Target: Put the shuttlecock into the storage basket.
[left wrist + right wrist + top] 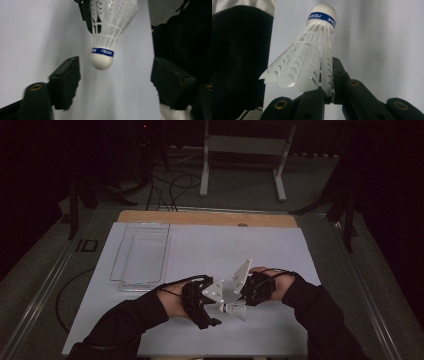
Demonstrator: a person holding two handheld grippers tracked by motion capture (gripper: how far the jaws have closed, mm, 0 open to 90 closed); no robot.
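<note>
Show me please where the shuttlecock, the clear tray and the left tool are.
shuttlecock [101,60]: left gripper view, on its white round cork.
clear tray [121,249]: high view, on its left rim.
left tool [115,75]: left gripper view, midway between its two black tips, which stand apart.

Room dim, dark at frame edges; white worktop [280,250] is the only bright patch. My left tool [113,82] view: motion-blurred, soft. Shuttlecock [312,57] sharp, slight glare.

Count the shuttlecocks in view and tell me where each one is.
1. The shuttlecock is held by its skirt in the right tool, cork pointing between the open jaws of the left tool, above the table.
</note>
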